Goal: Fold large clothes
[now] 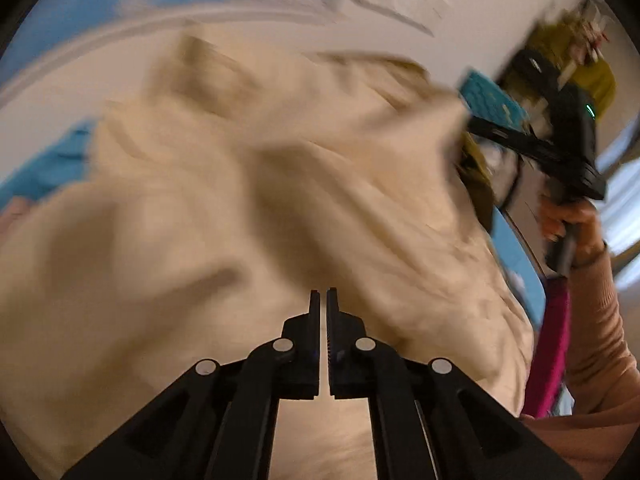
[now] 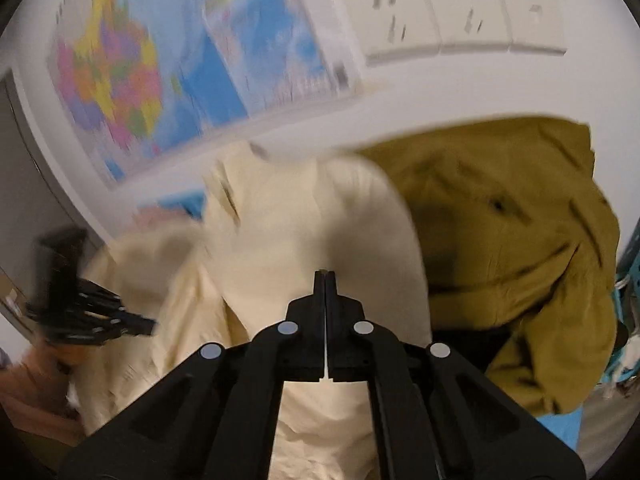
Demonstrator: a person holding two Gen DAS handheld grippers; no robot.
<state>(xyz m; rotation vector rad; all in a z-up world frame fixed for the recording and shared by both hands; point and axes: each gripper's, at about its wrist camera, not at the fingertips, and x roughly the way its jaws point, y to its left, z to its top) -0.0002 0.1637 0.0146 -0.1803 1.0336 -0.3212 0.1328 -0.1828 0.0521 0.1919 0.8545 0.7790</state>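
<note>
A large cream garment (image 1: 248, 184) lies crumpled and blurred across most of the left wrist view. My left gripper (image 1: 323, 296) is pressed into it with its jaws closed, and cream cloth shows in the narrow slit between the pads. The same cream garment (image 2: 320, 216) shows in the right wrist view, where my right gripper (image 2: 325, 276) is shut at a fold of it. From the left, the right gripper (image 1: 474, 124) sits at a raised corner of the cloth, held by a hand (image 1: 576, 224). The left gripper (image 2: 150, 326) appears blurred at the cloth's left side.
An olive-green garment (image 2: 520, 240) is heaped just right of the cream one. A white wall with a coloured map (image 2: 120, 72) and sockets (image 2: 460, 20) stands behind. Blue fabric (image 1: 44, 168) lies at the left, and a teal basket (image 1: 488, 104) and pink cloth (image 1: 554, 340) at the right.
</note>
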